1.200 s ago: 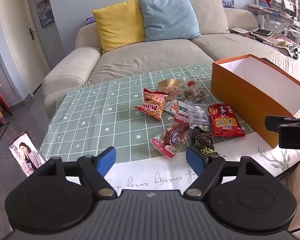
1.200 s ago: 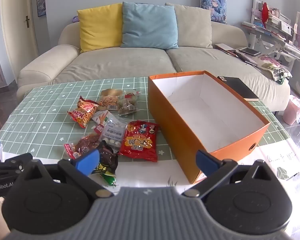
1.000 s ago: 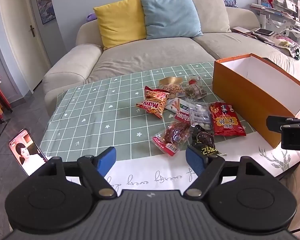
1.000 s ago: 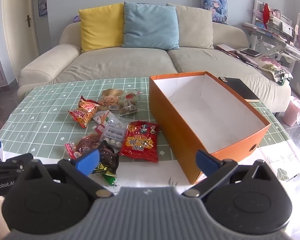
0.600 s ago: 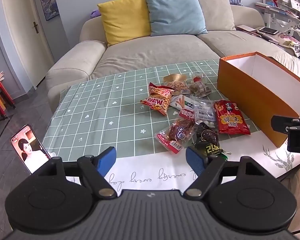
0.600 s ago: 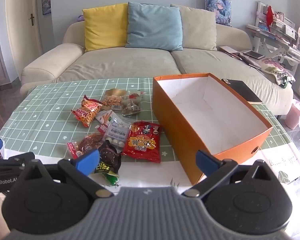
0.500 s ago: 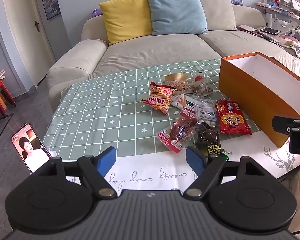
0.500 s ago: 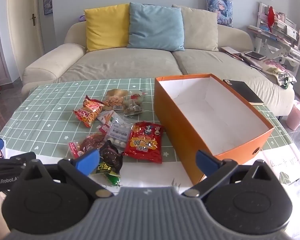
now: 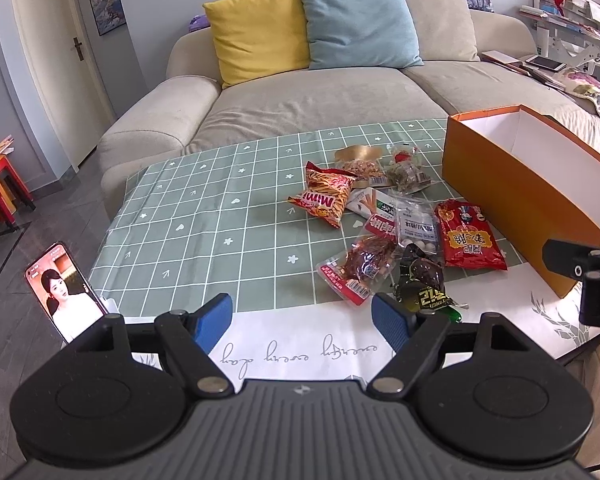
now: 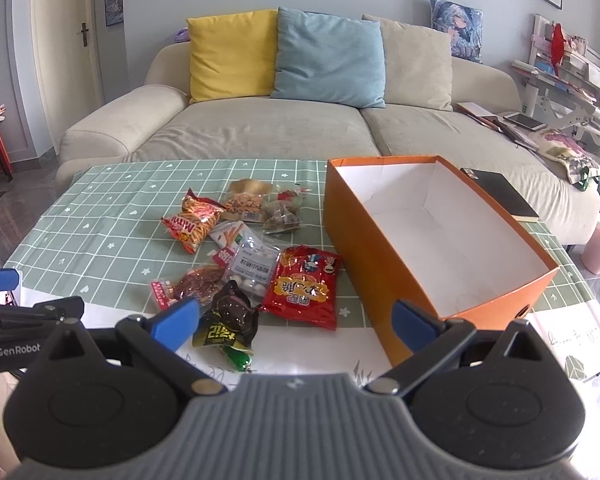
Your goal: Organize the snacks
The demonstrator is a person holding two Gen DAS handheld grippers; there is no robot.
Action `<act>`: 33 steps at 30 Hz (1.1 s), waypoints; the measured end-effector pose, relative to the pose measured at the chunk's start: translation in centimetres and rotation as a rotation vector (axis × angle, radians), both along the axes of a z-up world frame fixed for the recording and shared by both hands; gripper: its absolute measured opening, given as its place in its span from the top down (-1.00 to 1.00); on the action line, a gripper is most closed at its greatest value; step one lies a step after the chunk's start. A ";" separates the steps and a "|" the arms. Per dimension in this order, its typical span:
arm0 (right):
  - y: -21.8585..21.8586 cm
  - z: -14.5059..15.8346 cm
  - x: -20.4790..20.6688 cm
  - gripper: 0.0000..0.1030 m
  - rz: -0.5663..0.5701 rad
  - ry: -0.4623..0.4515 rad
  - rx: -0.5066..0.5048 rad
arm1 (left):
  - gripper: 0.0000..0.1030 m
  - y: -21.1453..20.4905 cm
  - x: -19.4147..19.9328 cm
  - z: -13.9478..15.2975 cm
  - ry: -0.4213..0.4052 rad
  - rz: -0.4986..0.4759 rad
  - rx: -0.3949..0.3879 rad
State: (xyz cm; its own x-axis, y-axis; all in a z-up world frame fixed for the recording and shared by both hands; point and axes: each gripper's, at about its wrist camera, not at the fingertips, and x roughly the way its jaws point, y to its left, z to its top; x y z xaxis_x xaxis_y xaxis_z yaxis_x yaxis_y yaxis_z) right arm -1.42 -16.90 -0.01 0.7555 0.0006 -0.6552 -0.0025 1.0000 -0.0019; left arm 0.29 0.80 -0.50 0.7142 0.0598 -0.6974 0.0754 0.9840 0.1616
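Crinkly, bright snack packets (image 10: 252,256) lie heaped beside an empty orange box (image 10: 432,240) on the tabletop (image 10: 100,216); both the left hand-held gripper (image 9: 302,320) and the right hand-held gripper (image 10: 296,322) are spread apart, holding nothing.

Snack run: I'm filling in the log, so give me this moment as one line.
left tongs: open, empty | right tongs: open, empty | snacks: on table | orange box: empty

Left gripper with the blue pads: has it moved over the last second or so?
Yes. The left gripper has pulled back and lifted slightly from the snack pile: the yellow cushion and the orange cardboard box both sit lower in its view.
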 end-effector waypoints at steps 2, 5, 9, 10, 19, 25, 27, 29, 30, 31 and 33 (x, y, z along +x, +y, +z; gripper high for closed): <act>0.0 0.0 0.0 -0.93 0.000 0.000 0.000 | -0.80 0.0 0.0 0.0 -0.001 -0.003 0.001; 0.0 0.0 0.0 -0.93 0.000 -0.001 0.000 | -0.80 0.0 0.0 0.0 -0.001 -0.004 0.002; 0.0 0.0 0.0 -0.93 0.000 -0.001 -0.001 | -0.80 0.0 0.0 0.1 -0.002 -0.004 0.001; 0.0 0.0 0.0 -0.93 0.002 -0.002 -0.002 | -0.80 0.0 0.1 0.1 -0.002 -0.003 0.001; 0.0 0.1 0.0 -0.93 0.001 -0.003 -0.006 | -0.80 0.0 0.0 0.3 -0.008 -0.006 0.002; 0.0 0.0 -0.1 -0.93 -0.002 0.002 -0.005 | -0.80 0.1 0.0 0.2 -0.008 -0.006 0.002; 0.0 0.0 -0.1 -0.93 -0.003 0.004 -0.007 | -0.80 0.1 0.0 0.2 -0.008 -0.006 0.001; 0.0 0.0 0.0 -0.93 -0.004 0.005 -0.007 | -0.80 0.1 0.0 0.2 -0.009 -0.006 0.001; 0.0 0.0 0.0 -0.93 -0.004 0.006 -0.008 | -0.80 0.1 0.0 0.2 -0.009 -0.006 0.001; 0.0 0.0 0.0 -0.93 -0.004 0.006 -0.008 | -0.80 0.1 0.0 0.2 -0.009 -0.006 0.001; 0.1 0.0 0.0 -0.93 -0.005 0.007 -0.009 | -0.80 0.1 0.0 0.2 -0.009 -0.006 0.002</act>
State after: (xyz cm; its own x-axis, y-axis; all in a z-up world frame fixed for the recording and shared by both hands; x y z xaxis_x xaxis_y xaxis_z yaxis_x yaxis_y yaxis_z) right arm -1.42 -16.83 -0.05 0.7509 -0.0087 -0.6603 0.0021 0.9999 -0.0108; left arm 0.28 0.87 -0.26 0.7209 0.0563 -0.6907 0.0803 0.9832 0.1639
